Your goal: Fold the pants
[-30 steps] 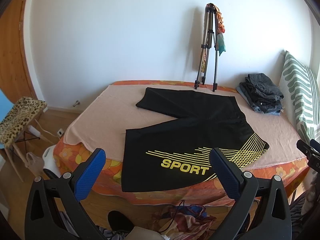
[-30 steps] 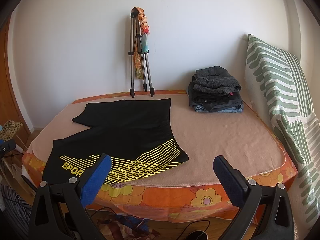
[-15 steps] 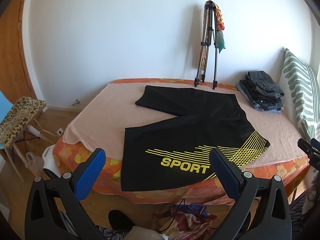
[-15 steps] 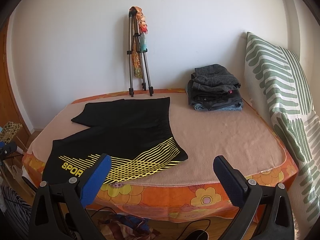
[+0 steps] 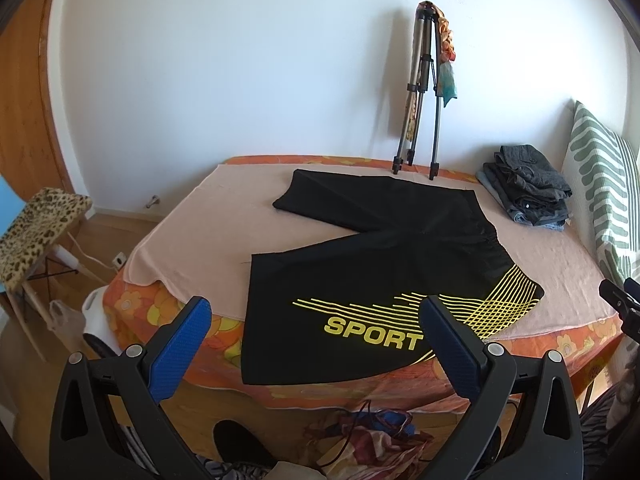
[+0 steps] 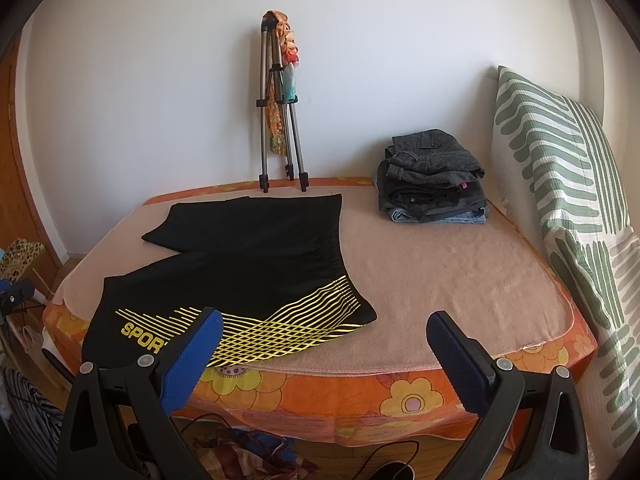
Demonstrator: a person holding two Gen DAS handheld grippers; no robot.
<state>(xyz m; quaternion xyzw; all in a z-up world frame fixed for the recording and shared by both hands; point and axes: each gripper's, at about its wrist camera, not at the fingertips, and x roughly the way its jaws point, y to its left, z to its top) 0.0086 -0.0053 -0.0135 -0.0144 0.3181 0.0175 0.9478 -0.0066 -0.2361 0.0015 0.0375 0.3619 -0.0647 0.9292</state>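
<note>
Left wrist view: left gripper (image 5: 312, 322) hangs off the near edge of the bed (image 5: 176, 240), fingers spread wide, holding nothing. The black shorts (image 5: 376, 248) lie flat on the pink blanket (image 5: 208, 216), 1 leg hem draped over the bed's edge. Risk: tugging that overhanging hem could slide the whole garment off.

Right wrist view: right gripper (image 6: 320, 342) likewise released and empty, short of the waistband corner. Folded clothes stack (image 6: 432, 178) sits well apart. Risk: pinching blanket along with fabric would drag both and wrinkle the fold.
</note>
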